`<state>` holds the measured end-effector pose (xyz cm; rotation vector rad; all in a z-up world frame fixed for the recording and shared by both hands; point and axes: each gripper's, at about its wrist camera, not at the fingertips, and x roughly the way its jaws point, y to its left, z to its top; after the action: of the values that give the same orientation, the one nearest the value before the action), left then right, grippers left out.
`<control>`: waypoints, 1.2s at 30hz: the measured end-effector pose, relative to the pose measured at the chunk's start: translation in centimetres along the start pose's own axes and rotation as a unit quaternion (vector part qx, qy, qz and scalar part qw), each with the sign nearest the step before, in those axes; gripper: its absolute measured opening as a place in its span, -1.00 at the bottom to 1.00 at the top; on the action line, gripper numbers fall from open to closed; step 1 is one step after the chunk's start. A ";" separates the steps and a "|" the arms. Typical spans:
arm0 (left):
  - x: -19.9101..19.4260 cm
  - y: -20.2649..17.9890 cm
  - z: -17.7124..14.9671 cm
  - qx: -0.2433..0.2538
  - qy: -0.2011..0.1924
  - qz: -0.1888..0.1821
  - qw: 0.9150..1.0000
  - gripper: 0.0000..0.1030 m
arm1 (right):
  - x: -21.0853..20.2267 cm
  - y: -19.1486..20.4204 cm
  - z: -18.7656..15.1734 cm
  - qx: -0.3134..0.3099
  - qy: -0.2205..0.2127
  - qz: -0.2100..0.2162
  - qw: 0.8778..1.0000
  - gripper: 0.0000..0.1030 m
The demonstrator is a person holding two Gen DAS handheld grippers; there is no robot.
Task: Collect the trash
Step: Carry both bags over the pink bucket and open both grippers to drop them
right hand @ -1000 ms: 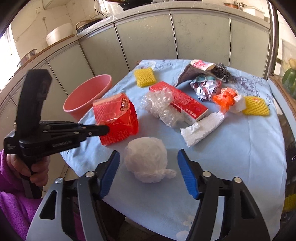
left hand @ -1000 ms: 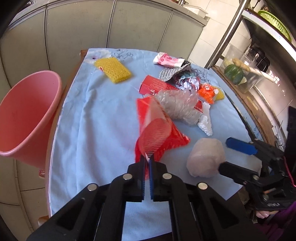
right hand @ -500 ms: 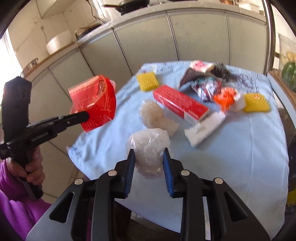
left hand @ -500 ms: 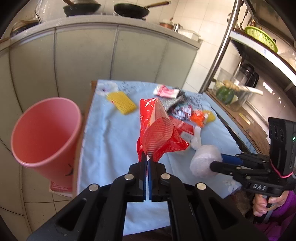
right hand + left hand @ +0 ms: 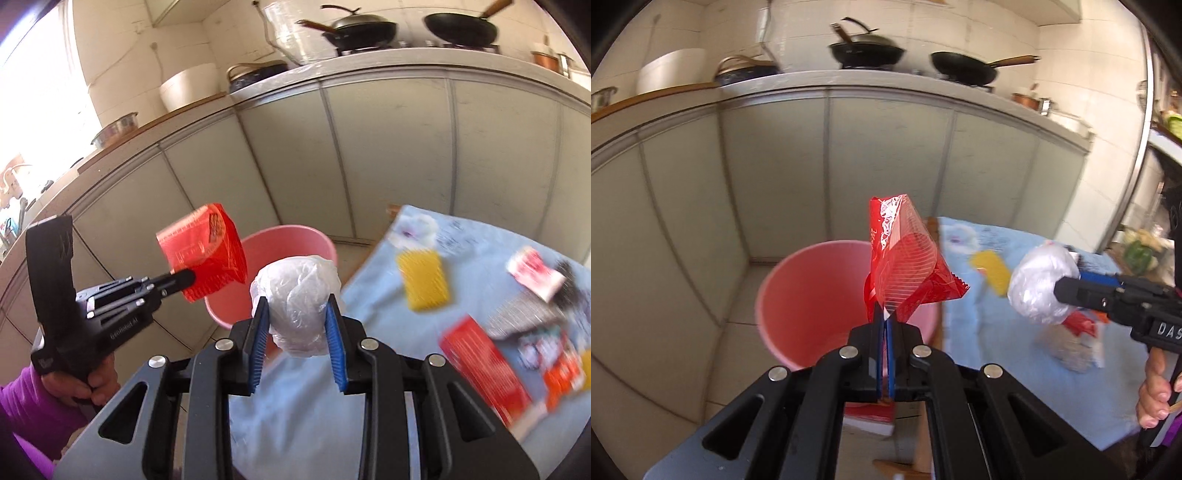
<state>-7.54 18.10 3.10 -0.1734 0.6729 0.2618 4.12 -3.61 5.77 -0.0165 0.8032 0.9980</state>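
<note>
My left gripper (image 5: pixel 884 325) is shut on a red plastic wrapper (image 5: pixel 905 258) and holds it in the air over the pink bucket (image 5: pixel 809 295) on the floor left of the table. The wrapper also shows in the right wrist view (image 5: pixel 203 254). My right gripper (image 5: pixel 297 317) is shut on a white crumpled plastic ball (image 5: pixel 295 291), lifted off the table near the table's left edge, close to the pink bucket (image 5: pixel 295 240). The ball also shows in the left wrist view (image 5: pixel 1041 284).
The blue-clothed table (image 5: pixel 369 369) holds more trash: a yellow sponge (image 5: pixel 423 284), a red box (image 5: pixel 484 369), a red-and-white wrapper (image 5: pixel 532 273), foil and orange scraps. Grey cabinets (image 5: pixel 849 166) with pans on the counter stand behind.
Both grippers have swung left and up from the table toward the bucket. The red wrapper now hangs over the bucket, and the plastic ball has been carried to the table's left edge.
</note>
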 end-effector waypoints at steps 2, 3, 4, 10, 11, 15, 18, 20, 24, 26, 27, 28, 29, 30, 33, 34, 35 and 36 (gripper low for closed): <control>0.8 1.3 0.0 -0.010 0.013 0.019 1.000 -0.98 | 2.8 0.9 1.2 -0.005 0.007 0.011 1.000 -0.41; 1.3 2.0 0.0 -0.016 0.022 0.029 0.999 -0.98 | 3.8 1.3 1.6 -0.006 0.010 0.011 1.000 -0.41; 1.8 2.5 -0.1 -0.019 0.031 0.034 0.999 -0.98 | 5.2 1.6 2.0 -0.004 0.016 0.011 1.000 -0.41; 4.4 4.1 -1.1 -0.024 0.075 0.051 0.996 -0.95 | 11.2 2.1 2.3 0.012 0.058 0.010 0.998 -0.41; 4.6 4.1 -1.1 -0.023 0.078 0.052 0.995 -0.91 | 11.6 2.0 2.1 0.012 0.063 0.008 0.998 -0.41; 5.3 4.2 -1.0 -0.022 0.086 0.060 0.994 -0.59 | 13.7 1.7 1.7 0.018 0.086 0.001 0.996 -0.36; 4.9 4.1 -0.6 -0.028 0.074 0.067 0.995 -0.15 | 14.0 1.2 1.7 0.033 0.090 0.009 0.995 -0.18; 4.6 4.1 -0.5 -0.028 0.068 0.061 0.995 -0.15 | 13.8 1.0 1.8 0.040 0.082 0.016 0.996 -0.08; 3.7 3.8 -0.5 -0.027 0.060 0.056 0.996 -0.15 | 12.8 0.9 2.0 0.044 0.071 0.022 0.996 -0.04; 3.3 3.5 -0.5 -0.027 0.055 0.049 0.997 -0.14 | 11.7 0.7 1.9 0.048 0.056 0.021 0.997 -0.04; 3.1 3.2 -0.5 -0.025 0.052 0.046 0.997 -0.14 | 11.0 0.7 1.9 0.045 0.047 0.018 0.998 -0.04; 2.9 2.9 -0.6 -0.023 0.049 0.042 0.998 -0.14 | 10.3 0.7 1.9 0.040 0.040 0.014 0.998 -0.04; 2.8 2.6 -0.6 -0.022 0.046 0.036 0.998 -0.14 | 9.6 0.7 1.7 0.032 0.034 0.009 0.999 -0.04; 2.7 2.3 -0.6 -0.021 0.044 0.030 0.998 -0.14 | 9.0 0.7 1.6 0.028 0.031 0.006 0.999 -0.04; 2.6 0.9 -0.7 -0.019 0.036 0.007 0.999 -0.14 | 6.9 0.1 0.7 0.022 0.019 -0.002 1.000 -0.04; 2.5 0.5 -0.7 -0.018 0.033 0.000 0.999 -0.14 | 6.0 -0.2 0.3 0.021 0.014 -0.008 1.000 -0.04; 2.5 0.0 -0.8 -0.017 0.031 -0.007 0.999 -0.14 | 5.1 -0.5 -0.1 0.023 0.009 -0.013 1.000 -0.04; 2.4 -0.6 -0.9 -0.015 0.028 -0.018 0.999 -0.14 | 4.4 -0.8 -0.4 0.025 0.006 -0.018 1.000 -0.04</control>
<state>-6.11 17.73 0.97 -0.2216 0.7203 0.2335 5.73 -0.89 2.55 0.0068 0.8364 0.9451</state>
